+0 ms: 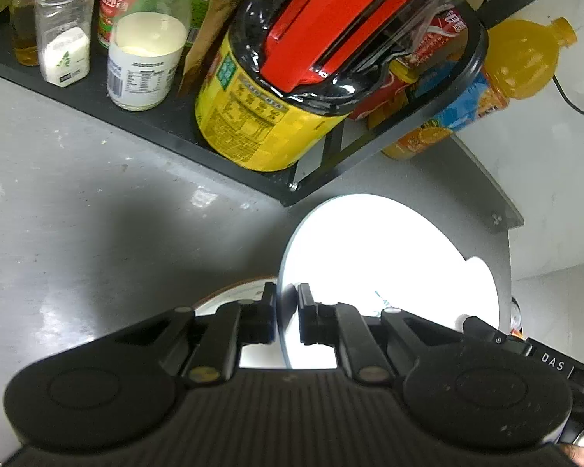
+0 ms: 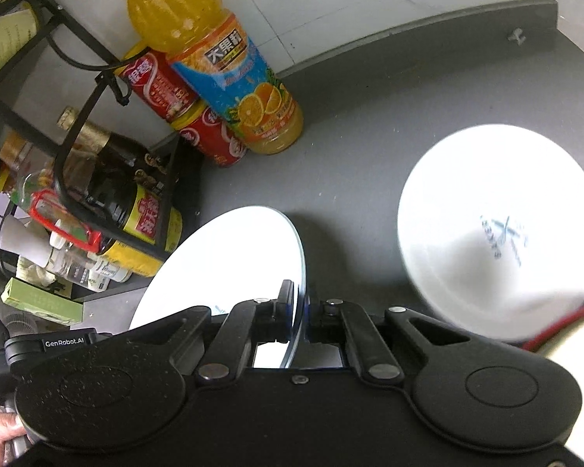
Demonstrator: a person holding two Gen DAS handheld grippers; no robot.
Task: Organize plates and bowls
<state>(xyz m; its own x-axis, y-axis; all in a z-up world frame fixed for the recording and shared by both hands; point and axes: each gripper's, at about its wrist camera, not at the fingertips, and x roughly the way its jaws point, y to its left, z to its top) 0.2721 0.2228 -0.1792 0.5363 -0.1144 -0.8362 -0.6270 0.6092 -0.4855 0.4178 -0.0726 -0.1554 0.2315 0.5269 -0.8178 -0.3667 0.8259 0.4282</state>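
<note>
My left gripper [image 1: 286, 313] is shut on the rim of a white plate [image 1: 370, 257], held tilted above the grey counter [image 1: 78, 214]. A second white dish [image 1: 229, 295] with a brown rim lies low behind the left finger. My right gripper [image 2: 299, 313] is shut on the rim of a white plate [image 2: 229, 260], also tilted on edge. Another white plate [image 2: 498, 229] with a small blue mark sits to its right on the dark counter [image 2: 370, 136]. A red-rimmed white dish [image 2: 572, 323] shows at the right edge.
A black wire rack [image 1: 253, 171] holds a yellow-labelled oil jug [image 1: 272, 89], a white jar [image 1: 146, 58] and a spice shaker [image 1: 63, 27]. An orange juice bottle [image 2: 222, 62] and red cans [image 2: 210, 136] stand by the wall. A green box [image 2: 39, 299] lies at left.
</note>
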